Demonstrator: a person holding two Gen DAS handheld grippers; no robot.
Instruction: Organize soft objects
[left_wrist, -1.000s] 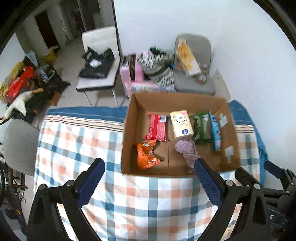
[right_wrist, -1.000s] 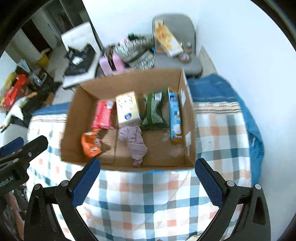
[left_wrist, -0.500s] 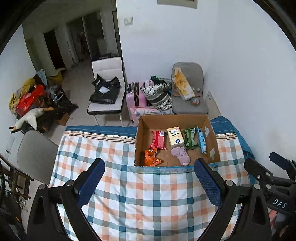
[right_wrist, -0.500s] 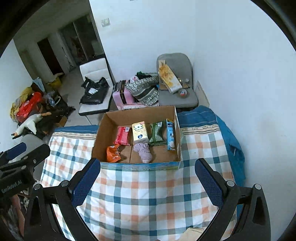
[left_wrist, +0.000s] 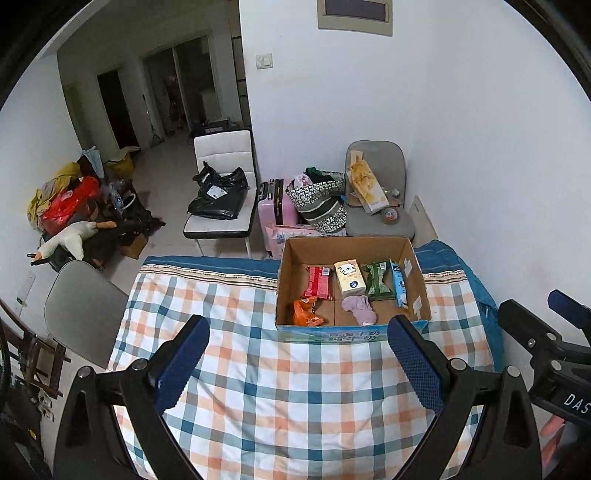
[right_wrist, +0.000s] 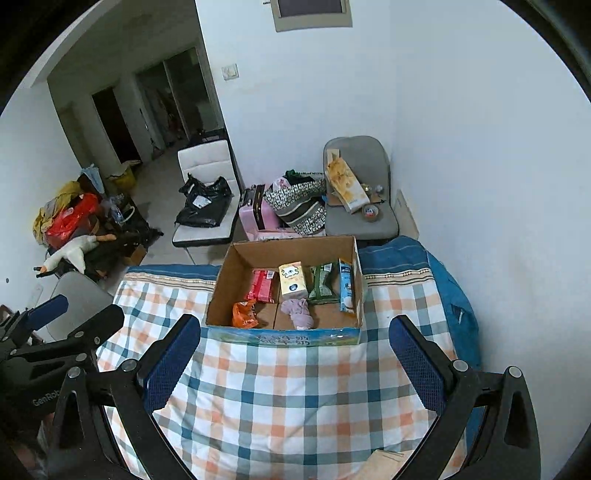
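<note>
Both tongs spread wide and empty: left gripper (left_wrist: 297, 363), right gripper (right_wrist: 295, 360), high above the checked blanket (left_wrist: 277, 387). Soft packs and a purple cloth (right_wrist: 301, 312) sit in the cardboard box (right_wrist: 284, 336). I judge sorting finished; next I'd park.

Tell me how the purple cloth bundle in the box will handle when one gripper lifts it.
The purple cloth bundle looks crumpled and soft, so it will probably sag and trail. It seems light for its bulk. Lying loose on the cardboard box floor, it may unravel if pinched at one fold.
</note>
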